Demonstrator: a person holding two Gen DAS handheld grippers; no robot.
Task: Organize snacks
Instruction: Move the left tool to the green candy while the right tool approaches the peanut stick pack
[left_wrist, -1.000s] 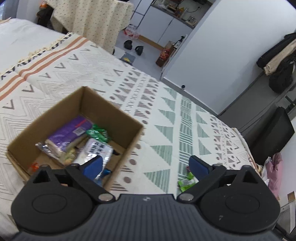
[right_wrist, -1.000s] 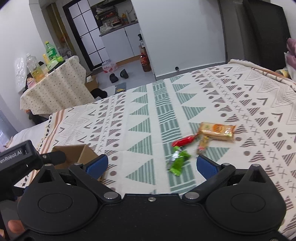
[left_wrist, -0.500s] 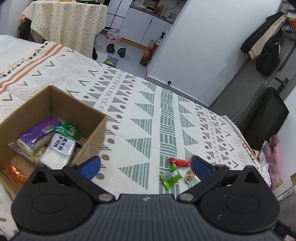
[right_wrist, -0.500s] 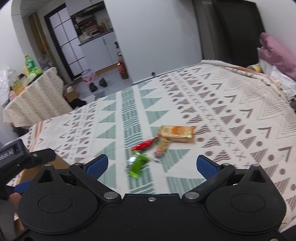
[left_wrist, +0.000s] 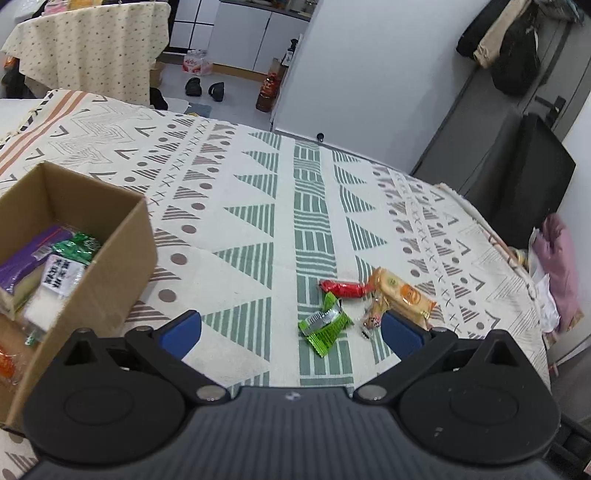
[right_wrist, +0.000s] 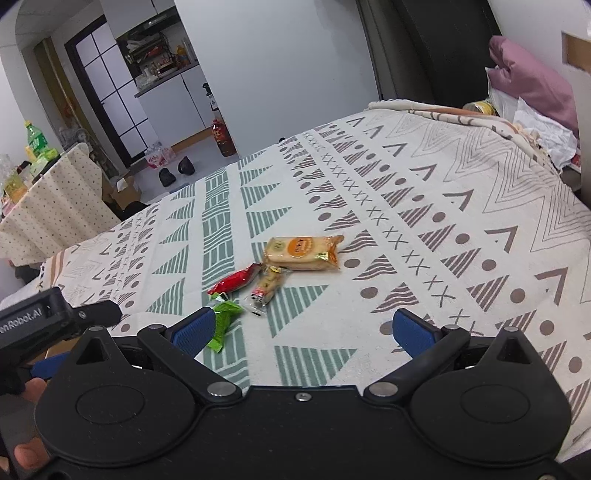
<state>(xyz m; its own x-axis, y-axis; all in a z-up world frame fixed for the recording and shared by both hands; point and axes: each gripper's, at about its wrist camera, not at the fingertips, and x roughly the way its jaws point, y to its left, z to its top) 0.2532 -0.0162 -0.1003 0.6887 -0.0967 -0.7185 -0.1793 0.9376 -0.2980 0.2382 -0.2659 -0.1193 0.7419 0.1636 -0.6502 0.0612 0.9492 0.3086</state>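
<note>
A bed (left_wrist: 303, 206) fills the near part of the room, covered with a cream blanket (right_wrist: 424, 192) printed in green and brown triangles, dots and crosses. Behind it stands a plain white wall (left_wrist: 369, 74) and a grey floor (left_wrist: 236, 85) with a pair of dark shoes (left_wrist: 205, 88). To the left is a table under a dotted cloth (left_wrist: 92, 48) — bottles (right_wrist: 35, 142) stand on it. White cabinets (left_wrist: 255, 40) are further back, and dark clothes (left_wrist: 513, 51) hang at the right.

Glossy plastic snack wrappers (right_wrist: 301, 252) lie on matt woven cloth (right_wrist: 424, 206) beside a plain cardboard box (left_wrist: 107, 273).
</note>
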